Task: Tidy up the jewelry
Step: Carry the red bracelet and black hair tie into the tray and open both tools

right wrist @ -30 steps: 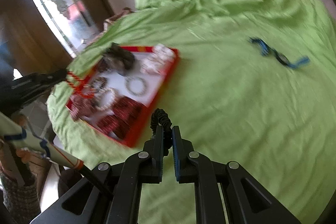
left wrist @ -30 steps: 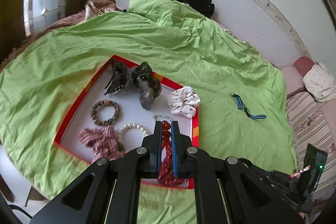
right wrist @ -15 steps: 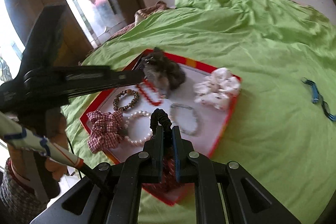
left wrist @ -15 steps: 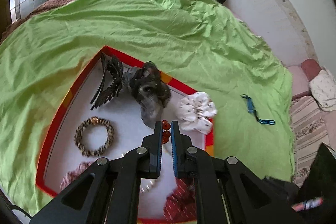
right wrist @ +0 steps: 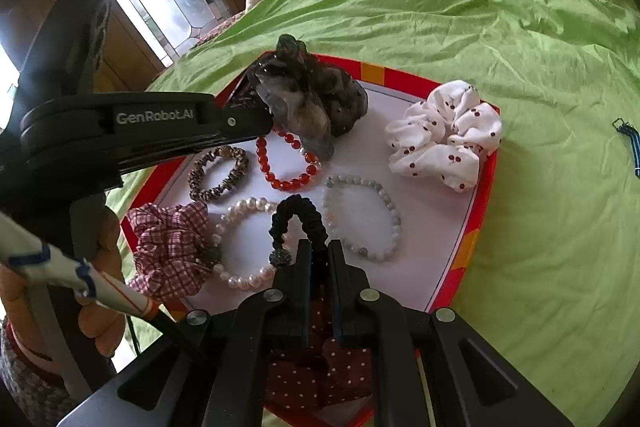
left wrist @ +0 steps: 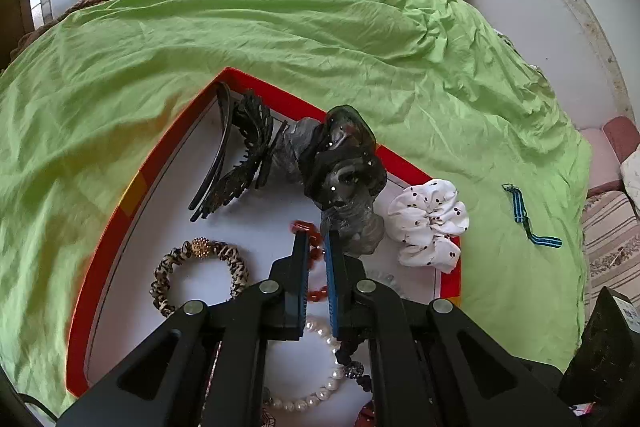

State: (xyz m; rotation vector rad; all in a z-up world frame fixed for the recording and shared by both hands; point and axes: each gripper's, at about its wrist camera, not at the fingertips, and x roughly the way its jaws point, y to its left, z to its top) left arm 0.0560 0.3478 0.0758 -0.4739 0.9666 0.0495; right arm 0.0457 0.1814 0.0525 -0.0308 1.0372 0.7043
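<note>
Both grippers are being held over the red-rimmed tray, which is lying on the green sheet.

Left gripper: jaws clenched on the red bead bracelet. In the left wrist view the beads are being pinched between the blue pads at centre frame; in the right wrist view the bracelet is seen lying mostly on the white tray floor, just below the grey scrunchie, with the left tool's tip reaching in from the left edge. Whether the bracelet is being set down or only touching cannot be told.

Right gripper: jaws clamped on the black beaded hair tie, its loop standing up from the tips at lower centre, over the pearl bracelet.

Already being kept in the tray: leopard-print hair tie, checked scrunchie, grey stone bracelet, white cherry scrunchie at the right rim, black hair claw at the upper left corner, a dotted red scrunchie partly hidden under the right tool.

Still being left outside: the blue striped strap, alone on the sheet at the right of the frame, well apart from the tray.

Judgement: the task is nearing its end. Two pieces are awaiting release into the tray, then the strap is remaining to be fetched.
</note>
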